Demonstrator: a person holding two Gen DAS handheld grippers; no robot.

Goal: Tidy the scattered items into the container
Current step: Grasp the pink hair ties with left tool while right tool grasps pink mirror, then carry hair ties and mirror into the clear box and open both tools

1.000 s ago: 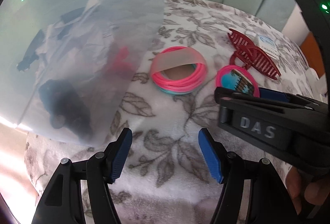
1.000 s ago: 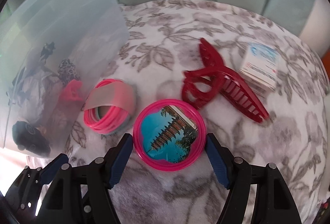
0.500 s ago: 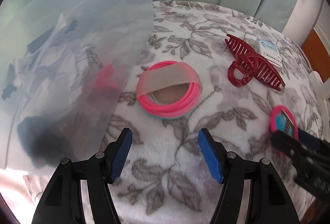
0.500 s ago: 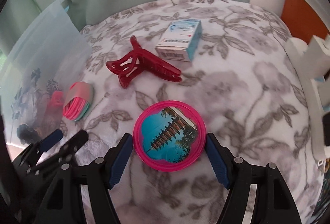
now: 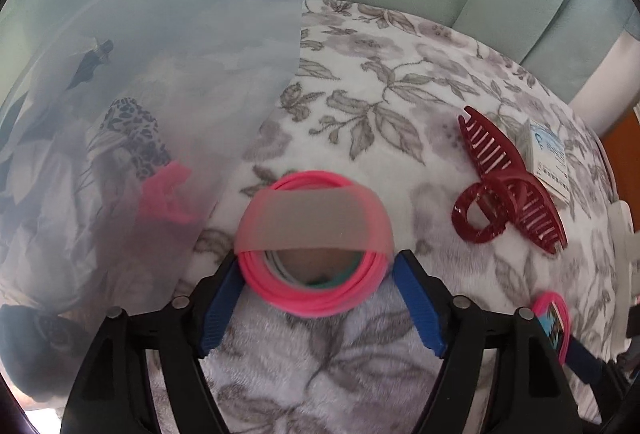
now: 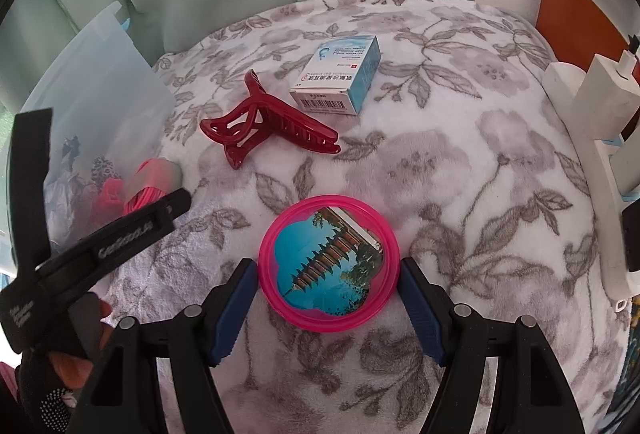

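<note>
A pink bundle of hair bands, wrapped in a pale strip, lies on the floral blanket beside the translucent container. My left gripper straddles the bundle with its jaws opening and its blue pads flanking the bundle without pressing on it. My right gripper is shut on a pink round mirror with a pagoda picture, held over the blanket. The right wrist view also shows the bundle, the container and the left gripper's black body.
A dark red claw clip and a small blue-and-white box lie further back on the blanket. The container holds a leopard-print scrunchie, a pink item and dark items. White furniture borders the right.
My left gripper has moved forward until the pink bundle sits between its pads, and its jaws stand wider. My right gripper carried the mirror rightward away from the container, then stayed still.
</note>
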